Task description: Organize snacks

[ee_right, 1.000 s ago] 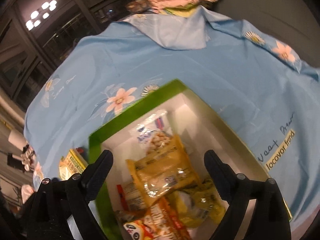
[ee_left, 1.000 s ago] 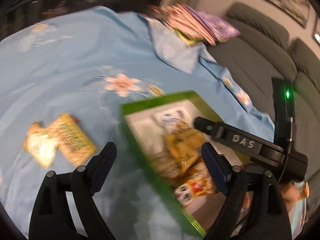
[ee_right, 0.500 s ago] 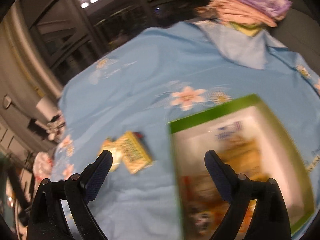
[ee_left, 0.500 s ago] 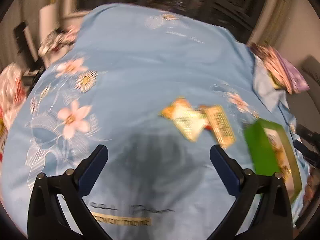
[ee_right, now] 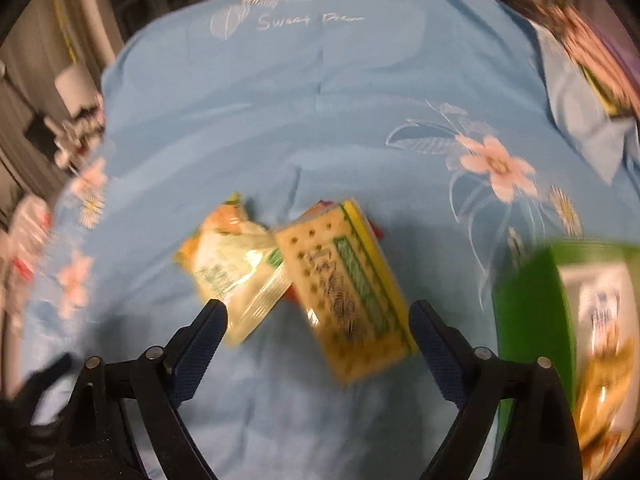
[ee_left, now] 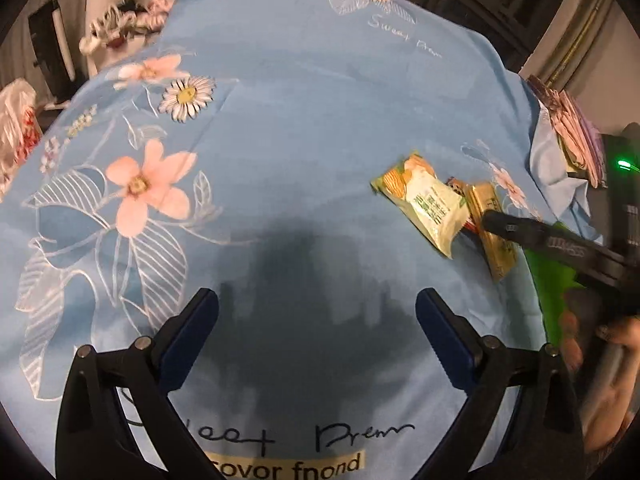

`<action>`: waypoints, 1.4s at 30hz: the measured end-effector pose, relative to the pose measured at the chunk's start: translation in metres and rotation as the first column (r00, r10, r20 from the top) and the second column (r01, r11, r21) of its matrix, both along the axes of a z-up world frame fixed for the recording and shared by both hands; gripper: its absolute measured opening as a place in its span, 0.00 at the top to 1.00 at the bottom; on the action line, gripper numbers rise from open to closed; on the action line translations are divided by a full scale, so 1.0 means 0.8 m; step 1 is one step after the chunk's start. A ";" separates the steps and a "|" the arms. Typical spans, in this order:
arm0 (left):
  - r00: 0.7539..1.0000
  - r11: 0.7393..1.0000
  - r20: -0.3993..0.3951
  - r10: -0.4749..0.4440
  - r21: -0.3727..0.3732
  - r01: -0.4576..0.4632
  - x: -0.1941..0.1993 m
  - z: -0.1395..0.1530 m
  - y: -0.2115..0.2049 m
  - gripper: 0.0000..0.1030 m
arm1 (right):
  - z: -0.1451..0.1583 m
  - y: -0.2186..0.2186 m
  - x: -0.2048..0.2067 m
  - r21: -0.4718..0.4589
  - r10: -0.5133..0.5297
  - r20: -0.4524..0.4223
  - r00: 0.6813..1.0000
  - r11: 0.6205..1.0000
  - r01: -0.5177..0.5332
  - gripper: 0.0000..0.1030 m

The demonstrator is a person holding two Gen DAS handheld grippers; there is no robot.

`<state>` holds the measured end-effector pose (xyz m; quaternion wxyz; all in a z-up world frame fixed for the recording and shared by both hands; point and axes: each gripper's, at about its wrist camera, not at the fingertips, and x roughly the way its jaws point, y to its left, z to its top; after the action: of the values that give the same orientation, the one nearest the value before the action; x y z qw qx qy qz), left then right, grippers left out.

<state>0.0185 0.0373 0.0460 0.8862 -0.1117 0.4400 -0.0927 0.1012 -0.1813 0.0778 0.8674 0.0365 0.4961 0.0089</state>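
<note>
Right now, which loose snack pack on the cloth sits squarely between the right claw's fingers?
The yellow cracker pack with the green band: it lies between the open right claw. The pale chip bag lies off by the left finger.

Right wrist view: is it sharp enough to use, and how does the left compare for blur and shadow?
Right wrist view: motion blur smears the cracker packet and green box; print unreadable. Left wrist view: sharper, the blue cloth lettering legible, with a dark shadow on it between the left hand-held gripper fingers.
</note>
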 end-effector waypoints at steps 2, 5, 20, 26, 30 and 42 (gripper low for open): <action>1.000 1.000 0.011 0.009 0.018 -0.009 -0.001 0.001 0.001 0.04 | -0.014 0.003 0.013 -0.078 0.007 -0.008 1.000 0.997 -0.007 0.18; 1.000 1.000 0.000 0.000 0.003 0.000 0.000 -0.003 0.004 0.04 | -0.030 -0.004 0.019 -0.119 0.009 -0.035 0.999 0.993 -0.013 0.20; 1.000 1.000 0.005 -0.010 0.025 0.010 -0.006 0.001 -0.002 0.07 | -0.009 -0.020 -0.045 0.191 0.002 -0.018 1.000 0.982 0.001 0.51; 1.000 1.000 -0.006 -0.027 0.014 0.027 -0.012 0.001 -0.008 0.09 | -0.006 0.006 -0.109 0.292 0.079 -0.087 0.993 0.955 -0.050 0.51; 0.999 0.999 -0.002 -0.049 0.015 0.049 -0.019 0.004 -0.015 0.10 | -0.015 0.016 -0.112 0.352 0.130 -0.161 0.978 0.934 -0.066 0.50; 0.987 0.980 -0.104 -0.125 -0.165 0.107 -0.027 -0.006 -0.025 0.37 | 0.005 -0.011 -0.118 0.489 0.091 -0.074 0.993 0.871 -0.043 0.36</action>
<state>-0.0032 0.0170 0.0415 0.8410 -0.1614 0.4866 -0.1725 0.0065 -0.1898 0.0818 0.8051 0.2364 0.5195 0.1615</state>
